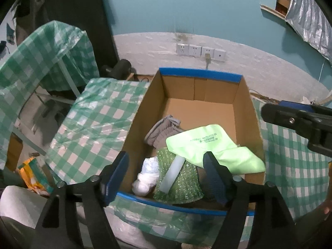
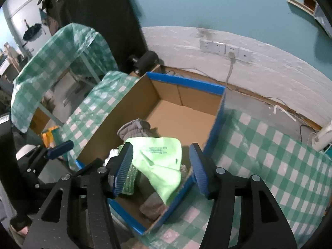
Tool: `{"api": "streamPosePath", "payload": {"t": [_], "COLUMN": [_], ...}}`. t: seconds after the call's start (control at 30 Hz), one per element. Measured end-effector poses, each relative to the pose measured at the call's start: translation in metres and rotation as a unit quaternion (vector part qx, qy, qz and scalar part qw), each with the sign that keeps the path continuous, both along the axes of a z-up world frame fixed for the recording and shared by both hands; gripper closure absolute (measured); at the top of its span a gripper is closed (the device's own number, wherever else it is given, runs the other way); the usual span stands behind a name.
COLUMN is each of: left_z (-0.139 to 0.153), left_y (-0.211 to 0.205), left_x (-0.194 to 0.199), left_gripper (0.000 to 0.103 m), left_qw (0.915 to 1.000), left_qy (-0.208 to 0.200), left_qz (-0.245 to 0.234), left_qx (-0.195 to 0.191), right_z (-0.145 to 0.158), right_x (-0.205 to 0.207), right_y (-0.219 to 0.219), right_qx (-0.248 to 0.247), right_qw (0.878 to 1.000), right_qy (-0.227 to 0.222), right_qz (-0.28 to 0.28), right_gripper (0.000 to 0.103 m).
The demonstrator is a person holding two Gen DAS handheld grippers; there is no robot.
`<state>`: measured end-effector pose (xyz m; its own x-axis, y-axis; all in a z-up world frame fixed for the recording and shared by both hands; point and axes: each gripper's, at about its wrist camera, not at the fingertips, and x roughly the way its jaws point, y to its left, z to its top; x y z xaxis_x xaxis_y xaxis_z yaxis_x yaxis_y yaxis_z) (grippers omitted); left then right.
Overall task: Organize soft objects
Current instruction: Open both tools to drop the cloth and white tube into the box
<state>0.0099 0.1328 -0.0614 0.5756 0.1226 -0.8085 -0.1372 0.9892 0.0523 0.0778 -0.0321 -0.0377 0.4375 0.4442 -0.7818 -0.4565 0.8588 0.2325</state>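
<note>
Left hand-held gripper [image 1: 166,176] and right hand-held gripper [image 2: 161,168] both stand wide, holding nothing, above the cardboard box [image 1: 134,124] containing a light-green cloth [image 1: 207,145] and grey sock [image 1: 161,130].

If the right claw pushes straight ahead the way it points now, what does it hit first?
Most likely the light green cloth, which lies centred between the open fingers of the right claw, draped over other soft items inside the cardboard box. Depth is hard to judge through the fisheye, so the box's near right wall could catch the right finger.
</note>
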Motion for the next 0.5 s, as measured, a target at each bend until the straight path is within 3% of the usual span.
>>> {"api": "streamPosePath", "payload": {"t": [0.1, 0.2, 0.5], "left_z": [0.008, 0.013, 0.029], "left_y": [-0.004, -0.008, -0.032], "left_x": [-0.003, -0.005, -0.011], "left_gripper": [0.017, 0.017, 0.011], "left_qw": [1.0, 1.0, 0.9991], "left_qy": [-0.004, -0.005, -0.018], "left_qz": [-0.001, -0.007, -0.024], "left_qx": [0.004, -0.002, 0.031], "right_z": [0.008, 0.015, 0.026], "right_x": [-0.008, -0.014, -0.035], "right_y": [-0.013, -0.025, -0.058], "right_qx": [-0.002, 0.0, -0.01], "right_qw": [1.0, 1.0, 0.998], "right_qy": [-0.008, -0.014, -0.036], "right_qz": [-0.013, -0.023, -0.05], "right_gripper": [0.042, 0.042, 0.041]}}
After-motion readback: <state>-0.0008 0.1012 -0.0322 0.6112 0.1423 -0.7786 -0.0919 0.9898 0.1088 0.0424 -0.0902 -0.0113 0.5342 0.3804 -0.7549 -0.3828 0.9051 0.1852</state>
